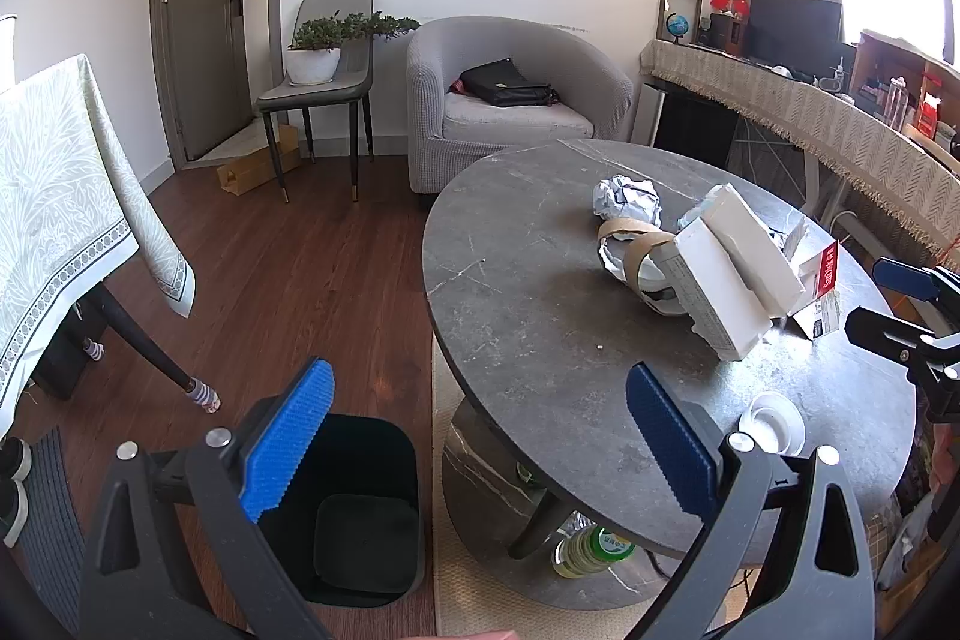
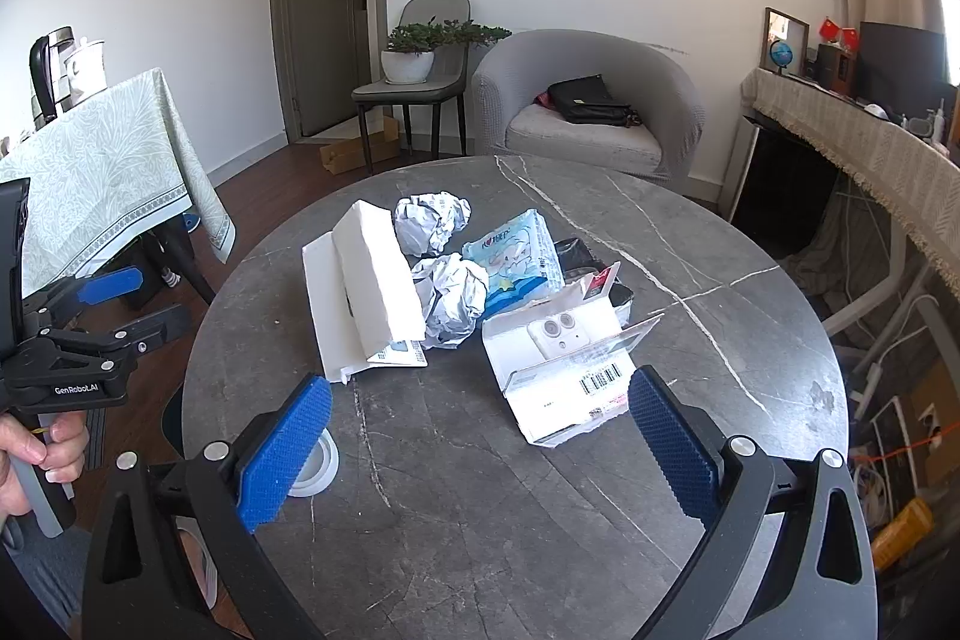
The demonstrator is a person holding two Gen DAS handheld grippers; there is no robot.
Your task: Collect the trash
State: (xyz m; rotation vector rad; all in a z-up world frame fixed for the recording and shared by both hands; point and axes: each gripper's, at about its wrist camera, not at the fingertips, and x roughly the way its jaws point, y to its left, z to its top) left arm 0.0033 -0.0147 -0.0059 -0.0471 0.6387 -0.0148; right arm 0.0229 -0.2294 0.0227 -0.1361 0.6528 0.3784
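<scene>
Trash is all still in one pile mid-table on the round grey marble table [image 2: 690,244]: white foam block [image 2: 378,274] leaning on a flat white box [image 2: 321,304], two crumpled paper balls [image 2: 432,217] [image 2: 456,298], a blue-printed tissue pack [image 2: 516,256], an opened white product carton [image 2: 570,370] with a barcode flap nearest the right tongs, something black behind it that I can't identify. From the left wrist view there are also cardboard tape rings [image 1: 630,244] on the far side of the foam, and a small white cap [image 1: 771,421] sits apart near the table edge. Black bin [image 1: 354,508] is on the floor just beside the table, looks empty, sitting under the left gripper [image 1: 480,442]. Both sets of tongs are spread wide, holding nothing; right gripper [image 2: 480,451] hovers above the bare tabletop short of the pile. My read: nothing collected yet, first pick pending. Suggest right takes the carton first since it's closest and unobstructed; pinch across the folded body, not the loose flap, or it'll hinge open and slip. Foam block is light and only propped, so bumping it likely topples it onto the paper balls. Crumpled paper compresses, so close fully. Carry each item over the table edge to the bin before releasing. Cap is low and flat; leave it last, probably grab by the rim.
</scene>
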